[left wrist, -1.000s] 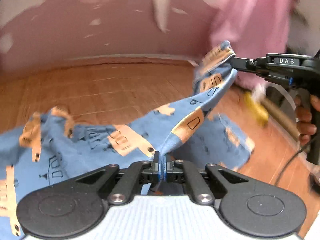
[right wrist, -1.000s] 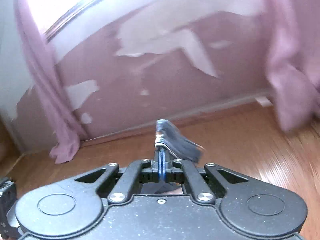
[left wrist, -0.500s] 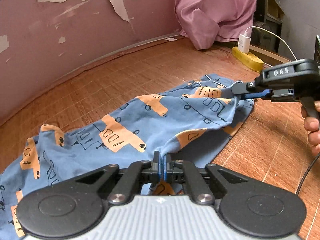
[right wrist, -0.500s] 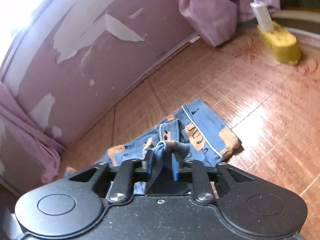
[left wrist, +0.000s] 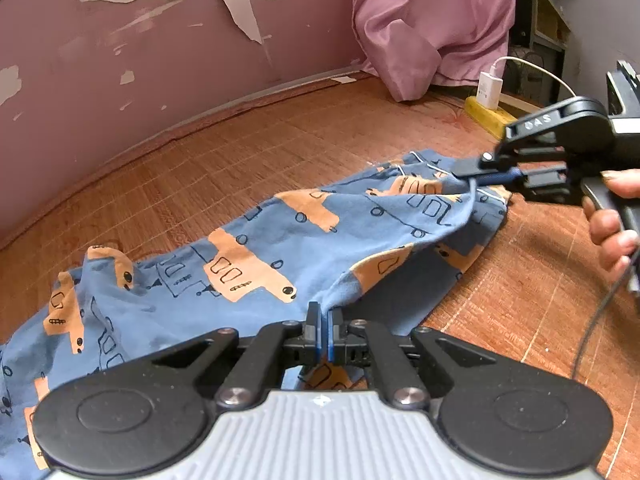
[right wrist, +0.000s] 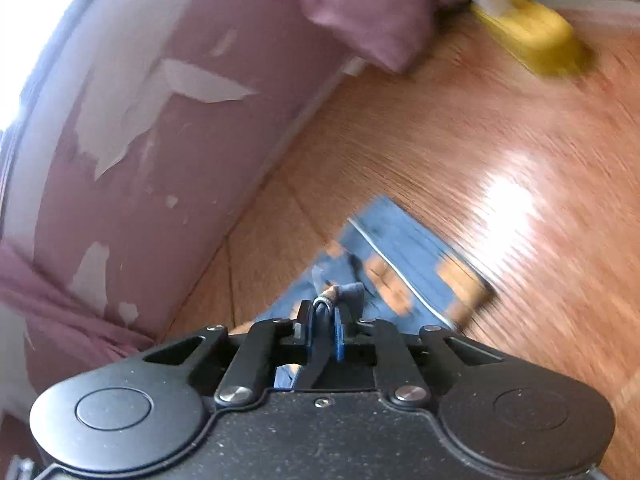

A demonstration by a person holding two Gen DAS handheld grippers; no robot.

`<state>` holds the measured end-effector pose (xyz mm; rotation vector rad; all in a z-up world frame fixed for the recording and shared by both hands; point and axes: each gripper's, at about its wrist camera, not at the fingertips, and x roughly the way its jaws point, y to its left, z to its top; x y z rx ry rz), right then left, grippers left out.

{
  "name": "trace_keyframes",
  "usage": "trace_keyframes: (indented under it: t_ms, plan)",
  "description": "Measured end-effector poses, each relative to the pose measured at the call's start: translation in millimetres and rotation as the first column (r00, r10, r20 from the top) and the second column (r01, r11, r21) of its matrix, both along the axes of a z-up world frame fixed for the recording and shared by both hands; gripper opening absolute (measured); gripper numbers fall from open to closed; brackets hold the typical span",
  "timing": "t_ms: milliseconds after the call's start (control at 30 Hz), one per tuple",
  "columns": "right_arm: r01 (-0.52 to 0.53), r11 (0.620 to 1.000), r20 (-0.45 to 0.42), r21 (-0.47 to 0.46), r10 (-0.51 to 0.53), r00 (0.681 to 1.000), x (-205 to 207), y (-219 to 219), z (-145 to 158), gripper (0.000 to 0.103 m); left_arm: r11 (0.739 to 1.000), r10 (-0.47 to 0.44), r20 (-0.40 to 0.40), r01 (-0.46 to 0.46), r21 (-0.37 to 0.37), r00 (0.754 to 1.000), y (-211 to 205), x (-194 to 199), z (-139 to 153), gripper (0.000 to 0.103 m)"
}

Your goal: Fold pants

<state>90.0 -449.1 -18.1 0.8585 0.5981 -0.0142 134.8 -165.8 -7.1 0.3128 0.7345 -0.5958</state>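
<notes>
Blue pants (left wrist: 280,240) with orange truck prints lie spread on the wooden floor, running from lower left to the right. My left gripper (left wrist: 324,320) is shut on a raised fold at the near edge of the pants. In the left wrist view my right gripper (left wrist: 472,174), held by a hand (left wrist: 612,220), pinches the far right end of the pants just above the floor. The right wrist view is blurred: the right gripper (right wrist: 324,312) has a bunched roll of blue cloth between its fingers, and the flat end of the pants (right wrist: 404,256) lies beyond it.
A pink wall (left wrist: 160,60) with peeling paint borders the floor behind. A pink curtain (left wrist: 424,28) hangs down at the back right. Beside it lies a yellow power strip (left wrist: 492,116) with a white charger (left wrist: 490,88) and cable. A black cable (left wrist: 592,320) trails from the right gripper.
A second ago both grippers held the pants stretched in the air. They have come down, and the pants now lie spread on the floor. Both grips remain on the cloth.
</notes>
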Motion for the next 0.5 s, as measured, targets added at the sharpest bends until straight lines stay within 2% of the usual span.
trace_keyframes:
  t_ms: [67, 100, 167, 233, 300, 333, 367, 433, 500]
  plan:
    - [-0.046, 0.989, 0.074, -0.140, 0.056, 0.996, 11, 12, 22, 0.008, 1.000, 0.010, 0.017, -0.010, -0.015, 1.000, 1, 0, 4, 0.003]
    - [-0.060, 0.971, 0.139, -0.231, 0.094, 0.986, 14, 19, 38, 0.008, 1.000, 0.018, 0.024, -0.017, -0.026, 1.000, 2, 0, 6, 0.003]
    - [-0.058, 0.896, 0.278, -0.440, 0.197, 0.940, 9, 37, 75, 0.007, 0.998, 0.028, 0.040, -0.025, -0.057, 0.999, 2, 0, 12, 0.003]
    - [-0.015, 0.809, 0.341, -0.588, 0.265, 0.902, -3, 51, 96, 0.007, 0.997, 0.021, 0.050, -0.017, -0.077, 0.999, 0, 0, 15, 0.003]
    - [0.017, 0.744, 0.303, -0.668, 0.251, 0.919, -12, 56, 91, 0.007, 0.998, 0.000, 0.057, 0.004, -0.068, 0.998, -5, -1, 16, 0.003]
    - [0.016, 0.725, 0.247, -0.689, 0.213, 0.945, -14, 56, 82, 0.007, 0.998, -0.016, 0.057, 0.019, -0.053, 0.998, -9, -2, 14, 0.003]
    - [0.004, 0.724, 0.172, -0.690, 0.159, 0.972, -16, 52, 68, 0.007, 0.999, -0.031, 0.055, 0.033, -0.035, 0.998, -12, -2, 11, 0.003]
    - [-0.016, 0.773, 0.042, -0.634, 0.056, 0.998, -17, 38, 42, 0.007, 0.998, -0.063, 0.040, 0.063, 0.002, 0.997, -19, -3, 3, 0.003]
    - [-0.030, 0.806, -0.049, -0.592, 0.001, 0.999, -16, 30, 26, 0.007, 0.996, -0.085, 0.024, 0.085, 0.025, 0.996, -24, -6, -3, 0.003]
